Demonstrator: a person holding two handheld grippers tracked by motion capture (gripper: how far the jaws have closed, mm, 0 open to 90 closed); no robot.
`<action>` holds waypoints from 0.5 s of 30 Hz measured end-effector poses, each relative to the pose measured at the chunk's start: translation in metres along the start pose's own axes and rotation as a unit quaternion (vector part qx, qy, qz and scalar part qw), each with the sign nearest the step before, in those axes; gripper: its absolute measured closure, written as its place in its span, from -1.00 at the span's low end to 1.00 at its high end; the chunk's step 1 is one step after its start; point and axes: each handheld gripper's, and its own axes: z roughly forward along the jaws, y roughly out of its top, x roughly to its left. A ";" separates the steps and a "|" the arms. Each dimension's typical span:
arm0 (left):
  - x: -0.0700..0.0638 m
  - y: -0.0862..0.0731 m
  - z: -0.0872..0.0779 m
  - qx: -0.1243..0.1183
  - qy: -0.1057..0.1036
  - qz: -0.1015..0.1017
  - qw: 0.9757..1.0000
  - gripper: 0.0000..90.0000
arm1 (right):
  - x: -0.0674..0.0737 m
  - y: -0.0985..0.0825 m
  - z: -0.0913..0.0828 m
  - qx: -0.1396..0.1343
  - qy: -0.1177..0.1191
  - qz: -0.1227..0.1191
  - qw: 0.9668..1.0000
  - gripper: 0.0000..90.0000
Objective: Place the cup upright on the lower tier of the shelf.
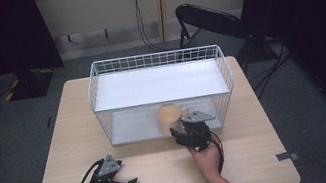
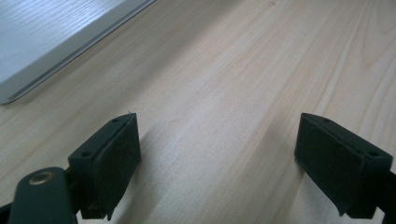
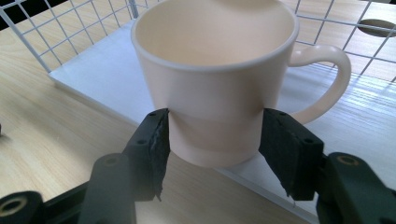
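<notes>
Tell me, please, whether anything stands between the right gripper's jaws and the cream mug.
Nothing visible does: the right gripper has its pads against both sides of the cream mug at the front edge of the wire rack.

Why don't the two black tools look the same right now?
The right tool has its jaws around a cream cup, pads against its sides; the left tool has wide-open jaws with nothing between them. The right tool is at the white wire basket; the left tool sits apart, over bare table. Both have black padded jaws.
</notes>
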 end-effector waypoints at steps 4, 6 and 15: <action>0.000 0.000 0.000 0.000 0.000 0.000 1.000 -0.69 | 0.003 0.000 0.002 -0.008 -0.006 0.003 1.000 0.02; 0.000 0.000 0.000 0.000 0.000 0.000 1.000 -0.69 | 0.004 0.000 0.003 -0.011 -0.010 0.003 1.000 0.06; 0.000 0.000 0.000 0.000 0.000 0.000 1.000 -0.69 | 0.004 0.004 0.008 -0.018 -0.018 0.005 1.000 0.13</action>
